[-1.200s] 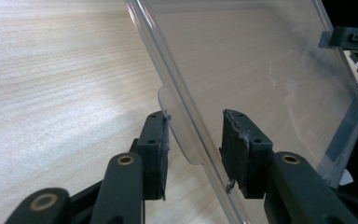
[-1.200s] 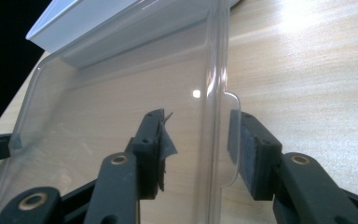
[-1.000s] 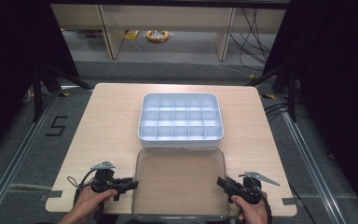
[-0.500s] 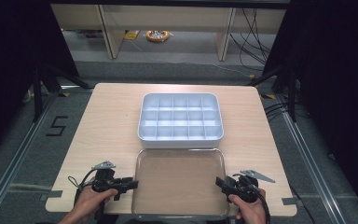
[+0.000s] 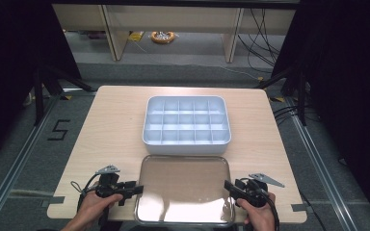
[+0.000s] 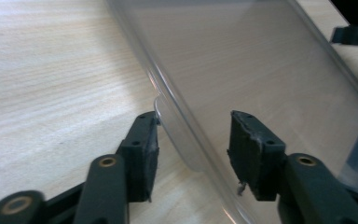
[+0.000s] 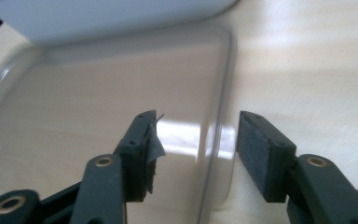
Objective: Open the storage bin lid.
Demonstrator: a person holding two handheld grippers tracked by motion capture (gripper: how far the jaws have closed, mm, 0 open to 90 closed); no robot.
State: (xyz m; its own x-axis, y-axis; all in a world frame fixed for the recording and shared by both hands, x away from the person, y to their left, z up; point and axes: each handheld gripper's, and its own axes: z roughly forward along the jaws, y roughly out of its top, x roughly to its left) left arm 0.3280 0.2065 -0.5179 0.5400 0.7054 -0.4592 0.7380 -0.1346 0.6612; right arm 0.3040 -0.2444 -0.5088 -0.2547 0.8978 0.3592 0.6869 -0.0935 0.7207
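Observation:
A clear plastic lid [image 5: 183, 187] lies flat on the wooden table near its front edge. My left gripper [image 5: 137, 188] sits at the lid's left rim. In the left gripper view the lid [image 6: 261, 70] has its rim between the jaws of the left gripper [image 6: 193, 140], which have just been opening and do not clamp it. My right gripper [image 5: 229, 185] is at the lid's right rim. In the right gripper view the lid [image 7: 121, 84] has its edge in the gap of the right gripper [image 7: 196, 140], whose jaws have also been opening.
A white compartment tray [image 5: 187, 142] with several empty cells stands just behind the lid, mid-table, and its wall [image 7: 98, 14] shows in the right gripper view. Bare wood lies to either side. The table's front edge is close under both hands.
Hands and lid have kept their places. The jaws of both grippers look slightly wider apart around the lid's rims than before.

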